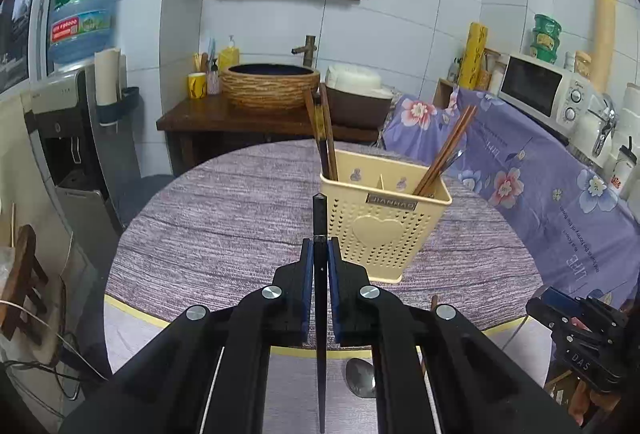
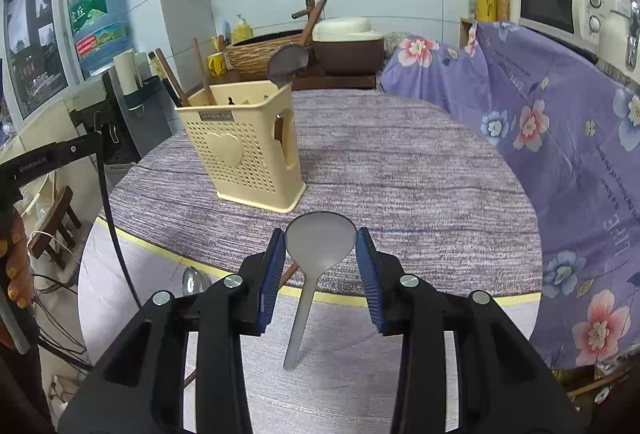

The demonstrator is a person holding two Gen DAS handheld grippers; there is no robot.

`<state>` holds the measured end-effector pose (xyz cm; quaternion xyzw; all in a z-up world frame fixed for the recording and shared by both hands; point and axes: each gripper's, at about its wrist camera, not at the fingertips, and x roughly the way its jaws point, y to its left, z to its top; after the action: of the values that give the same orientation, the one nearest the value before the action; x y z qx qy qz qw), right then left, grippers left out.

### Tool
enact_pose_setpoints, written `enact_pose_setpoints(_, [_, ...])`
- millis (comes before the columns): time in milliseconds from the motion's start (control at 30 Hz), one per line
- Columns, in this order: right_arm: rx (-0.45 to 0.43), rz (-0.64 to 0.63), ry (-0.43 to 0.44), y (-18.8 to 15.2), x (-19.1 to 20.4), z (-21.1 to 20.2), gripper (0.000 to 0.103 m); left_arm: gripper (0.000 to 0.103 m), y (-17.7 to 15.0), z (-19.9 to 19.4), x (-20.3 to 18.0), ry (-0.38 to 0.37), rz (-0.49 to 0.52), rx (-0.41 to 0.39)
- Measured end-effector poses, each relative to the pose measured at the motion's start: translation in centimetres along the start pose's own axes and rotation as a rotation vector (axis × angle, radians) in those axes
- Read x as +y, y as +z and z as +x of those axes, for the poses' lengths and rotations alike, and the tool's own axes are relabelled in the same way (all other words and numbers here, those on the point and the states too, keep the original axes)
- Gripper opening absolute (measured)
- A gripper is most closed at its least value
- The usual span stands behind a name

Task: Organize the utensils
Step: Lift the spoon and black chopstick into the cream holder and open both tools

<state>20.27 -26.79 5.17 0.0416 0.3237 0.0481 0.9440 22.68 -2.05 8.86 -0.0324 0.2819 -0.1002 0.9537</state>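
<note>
A cream perforated utensil holder (image 1: pixel 380 230) stands on the round table (image 1: pixel 224 222), with brown chopsticks (image 1: pixel 326 138) in its compartments. My left gripper (image 1: pixel 320 258) is shut on a dark chopstick (image 1: pixel 320 334), held upright just left of the holder. My right gripper (image 2: pixel 320 254) is shut on the bowl of a translucent grey spoon (image 2: pixel 320 246), handle pointing back, above the table's front edge. The holder (image 2: pixel 248 154) stands ahead and to the left, with a dark ladle (image 2: pixel 286 64) sticking out. A metal spoon (image 1: pixel 360 378) lies on the table below the left gripper.
A purple flowered cloth (image 2: pixel 560 138) covers the counter at right, with a white microwave (image 2: pixel 568 6) on it. A basket sink (image 1: pixel 272 84) stands on a wooden stand behind the table. A water dispenser (image 1: pixel 72 122) stands at left.
</note>
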Motion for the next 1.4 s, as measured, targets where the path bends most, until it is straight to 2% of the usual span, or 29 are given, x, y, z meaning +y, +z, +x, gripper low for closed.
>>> enact_pose_setpoints(267, [0.004,-0.044,0.013,0.4,0.9,-0.5,0.037,0.008,0.4,-0.4,0.4,-0.01,0.001,-0.02])
enact_pose_setpoints(400, [-0.032,-0.066,0.046,2.1,1.6,-1.4,0.037,0.008,1.9,-1.5,0.3,-0.026,0.002,-0.06])
enact_pose_setpoints(500, [-0.071,-0.088,0.074,4.6,2.5,-2.0,0.037,0.008,3.9,-2.1,-0.2,-0.045,0.005,-0.09])
enact_pose_setpoints(567, [-0.13,-0.106,0.092,7.2,3.4,-2.8,0.037,0.008,5.9,-2.6,-0.8,-0.062,-0.001,-0.121])
enact_pose_setpoints(733, [-0.248,-0.136,0.117,13.9,5.5,-3.6,0.037,0.008,12.7,-3.5,-2.1,-0.084,-0.024,-0.227])
enact_pose_setpoints(900, [-0.331,-0.157,0.073,18.5,7.0,-1.3,0.037,0.008,16.7,-1.8,-3.5,-0.046,-0.018,-0.287])
enact_pose_setpoints(1000, [-0.325,-0.181,0.057,18.4,7.6,1.3,0.037,0.008,16.6,0.6,-4.1,-0.023,-0.001,-0.275])
enact_pose_setpoints(1200, [-0.306,-0.259,-0.021,15.4,8.4,5.7,0.037,0.008,13.2,5.0,-4.4,-0.01,0.029,-0.201])
enact_pose_setpoints(1400, [-0.26,-0.303,-0.033,12.8,9.1,7.8,0.037,0.008,10.3,7.7,-3.8,-0.014,0.029,-0.117])
